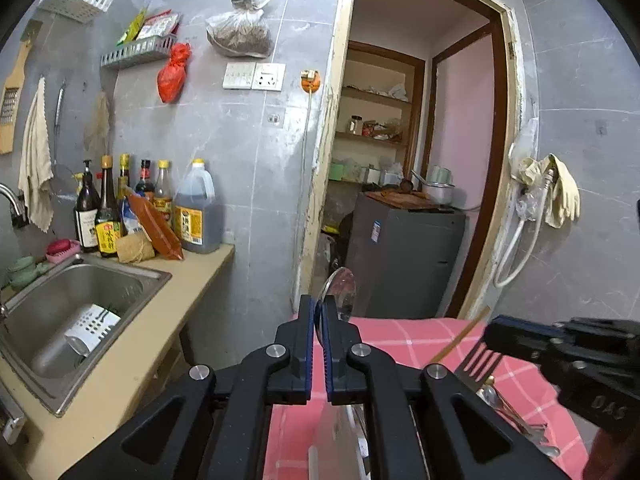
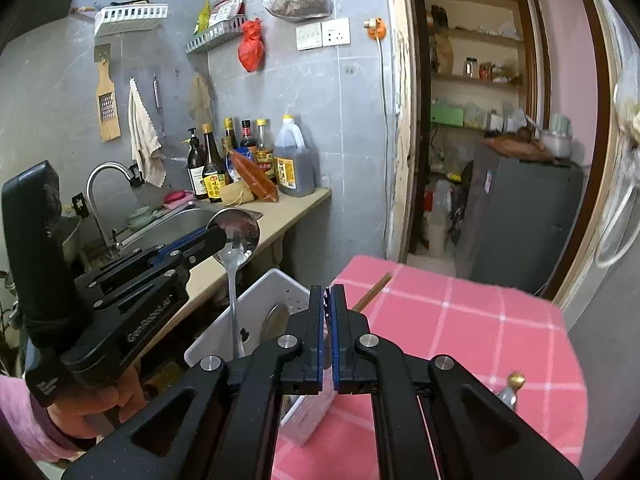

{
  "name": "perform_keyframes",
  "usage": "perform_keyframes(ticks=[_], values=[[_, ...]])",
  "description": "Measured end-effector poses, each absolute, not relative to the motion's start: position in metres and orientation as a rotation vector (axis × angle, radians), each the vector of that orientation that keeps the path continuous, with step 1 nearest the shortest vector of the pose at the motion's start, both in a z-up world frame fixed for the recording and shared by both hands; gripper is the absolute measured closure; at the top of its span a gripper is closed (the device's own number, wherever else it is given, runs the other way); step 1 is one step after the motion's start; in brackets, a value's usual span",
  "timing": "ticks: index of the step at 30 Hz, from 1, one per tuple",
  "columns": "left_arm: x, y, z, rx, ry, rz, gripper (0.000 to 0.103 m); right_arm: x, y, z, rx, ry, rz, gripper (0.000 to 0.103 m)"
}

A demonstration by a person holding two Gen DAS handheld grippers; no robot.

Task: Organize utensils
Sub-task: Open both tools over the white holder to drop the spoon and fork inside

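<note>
My left gripper [image 1: 319, 312] is shut on the bowl of a metal spoon [image 1: 340, 290]. In the right wrist view the left gripper [image 2: 220, 237] holds that spoon [image 2: 240, 226] upright, its handle hanging down into a white perforated basket [image 2: 276, 286] at the near left edge of the pink checked table [image 2: 460, 320]. My right gripper [image 2: 328, 304] has its blue pads pressed together. From the left it shows as the right gripper [image 1: 494, 332] with a fork [image 1: 478, 362] at its fingertips. A wooden chopstick [image 2: 372, 292] lies on the cloth.
More cutlery [image 1: 520, 420], one piece with a gold tip [image 2: 516, 379], lies at the table's right side. A counter with a steel sink [image 1: 76, 300] and sauce bottles [image 1: 196, 212] runs along the left wall. An open doorway and grey fridge [image 2: 520, 220] are ahead.
</note>
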State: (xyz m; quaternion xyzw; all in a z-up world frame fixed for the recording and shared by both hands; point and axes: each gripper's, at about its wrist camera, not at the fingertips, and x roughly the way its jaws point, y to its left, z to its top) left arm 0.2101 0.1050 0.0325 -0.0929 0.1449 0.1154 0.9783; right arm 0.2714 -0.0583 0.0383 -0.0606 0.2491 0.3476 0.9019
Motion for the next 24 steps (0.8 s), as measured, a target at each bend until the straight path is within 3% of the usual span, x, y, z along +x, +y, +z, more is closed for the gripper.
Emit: perform_keyframes(ticks=[8, 11, 12, 15, 18, 24], values=[[0.201, 0.106, 0.029, -0.251, 0.338, 0.127, 0.094, 0.275, -0.066, 0.032, -0.059, 0.53, 0.723, 0.098], [0.197, 0.106, 0.028, -0.278, 0.355, 0.097, 0.09, 0.276, -0.074, 0.033, -0.028, 0.516, 0.706, 0.084], [0.196, 0.105, 0.029, -0.283, 0.356, 0.087, 0.085, 0.275, -0.079, 0.034, -0.014, 0.506, 0.701, 0.077], [0.19, 0.099, 0.035, -0.289, 0.335, 0.077, 0.068, 0.272, -0.091, 0.039, 0.016, 0.47, 0.677, 0.074], [0.187, 0.093, 0.042, -0.298, 0.314, 0.075, 0.065, 0.267, -0.107, 0.046, 0.049, 0.425, 0.64, 0.071], [0.178, 0.072, 0.06, -0.281, 0.268, 0.087, 0.04, 0.253, -0.147, 0.067, 0.093, 0.297, 0.554, 0.039]])
